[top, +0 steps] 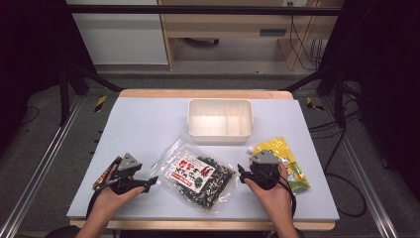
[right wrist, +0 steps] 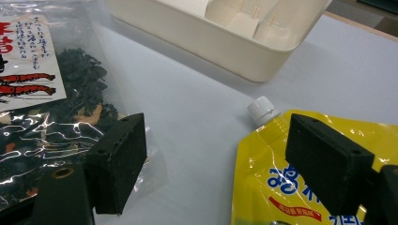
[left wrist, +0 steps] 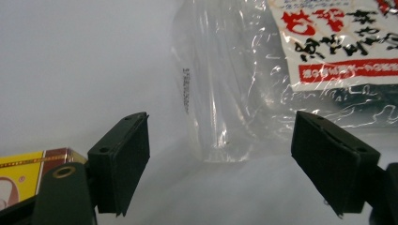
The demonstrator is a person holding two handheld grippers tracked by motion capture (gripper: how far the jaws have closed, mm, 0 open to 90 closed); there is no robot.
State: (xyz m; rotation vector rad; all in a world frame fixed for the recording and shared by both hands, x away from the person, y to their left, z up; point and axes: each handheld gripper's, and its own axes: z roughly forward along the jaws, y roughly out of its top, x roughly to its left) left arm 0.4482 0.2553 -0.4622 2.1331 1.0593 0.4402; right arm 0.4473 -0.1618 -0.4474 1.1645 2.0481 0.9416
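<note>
We are resting both hands low, left gripper [top: 148,182] and right gripper [top: 242,173] gaping empty (flanking the seaweed bag [top: 198,174]); yellow spouted pouch [top: 289,161] lying beside the right.

In the high view, the small box [top: 106,172] at lower left lies mostly hidden under the left gripper [top: 148,183]. The yellow spouted pouch [right wrist: 300,187] runs off the right gripper view's bottom edge, and its print is partly covered by 1 jaw.

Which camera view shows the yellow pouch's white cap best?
The right gripper view: the white cap sits close and sharp at the yellow pouch's top corner. The high view shows the cap as a small white dot. The left gripper view faces the clear bag instead.
</note>
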